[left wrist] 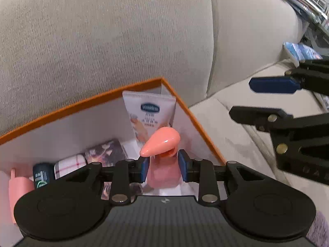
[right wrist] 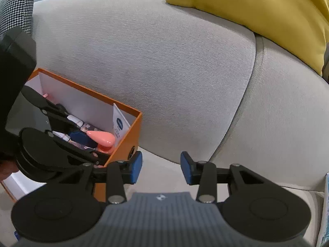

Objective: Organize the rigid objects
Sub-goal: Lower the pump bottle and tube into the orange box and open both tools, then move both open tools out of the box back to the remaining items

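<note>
An orange box with white inner walls stands on a grey sofa against the backrest; it also shows in the right wrist view. My left gripper is shut on a pink pump bottle and holds it upright inside the box near the right wall. The same bottle shows in the right wrist view. A white Vaseline tube leans in the box's far corner. My right gripper is open and empty, over the sofa seat just right of the box.
The box also holds a dark green bottle, a checked white item, a printed packet and a pink container. A yellow cushion lies on the sofa at the right. A blue packet lies further right.
</note>
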`<state>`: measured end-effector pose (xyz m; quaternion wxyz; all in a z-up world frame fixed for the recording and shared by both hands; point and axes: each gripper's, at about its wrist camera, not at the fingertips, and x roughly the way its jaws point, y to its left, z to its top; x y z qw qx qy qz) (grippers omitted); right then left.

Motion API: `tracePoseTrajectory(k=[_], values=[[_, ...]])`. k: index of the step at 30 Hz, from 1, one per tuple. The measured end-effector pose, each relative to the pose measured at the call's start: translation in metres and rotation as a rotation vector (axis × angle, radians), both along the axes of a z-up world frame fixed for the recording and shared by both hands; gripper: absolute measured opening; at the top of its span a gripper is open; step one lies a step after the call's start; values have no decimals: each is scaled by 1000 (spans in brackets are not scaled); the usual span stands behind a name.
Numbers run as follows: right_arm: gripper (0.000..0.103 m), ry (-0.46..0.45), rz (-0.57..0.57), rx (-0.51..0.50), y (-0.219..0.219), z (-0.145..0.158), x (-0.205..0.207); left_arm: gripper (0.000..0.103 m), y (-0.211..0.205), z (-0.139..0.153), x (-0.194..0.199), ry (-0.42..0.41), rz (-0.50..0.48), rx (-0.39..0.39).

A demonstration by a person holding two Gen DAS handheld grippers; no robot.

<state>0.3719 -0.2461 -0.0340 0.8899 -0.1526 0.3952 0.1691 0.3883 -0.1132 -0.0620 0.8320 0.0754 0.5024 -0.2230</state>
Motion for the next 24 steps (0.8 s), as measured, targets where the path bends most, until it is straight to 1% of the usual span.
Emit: tracePoseTrajectory(k=[5,10,11,13,14,15,19,24], values=[[44,11,-1,9,1,0,-4,35,12,-6,0,31,3,7],[45,10,8,14,3,2,-9,35,16,-10,-11,95,-47,40],[45,14,11,14,3,1,-9,33,9,-15,-13,102,-56,45],[45,25,13,14,4,-1,-9,27,8,-18,-11,113,-58,53],[45,34,13,15,4,-2,-8,26,8,-21,-9,120,-53,54],[45,42,12,14,5,-3,-8,24,6,-24,-7,123,-52,53],[45,50,18,7,6,-8,-8,23,1,-29,-1,118,-59,62],[45,64,10,10,5,-13,-5,23,0,-29,5,110,-53,48]])
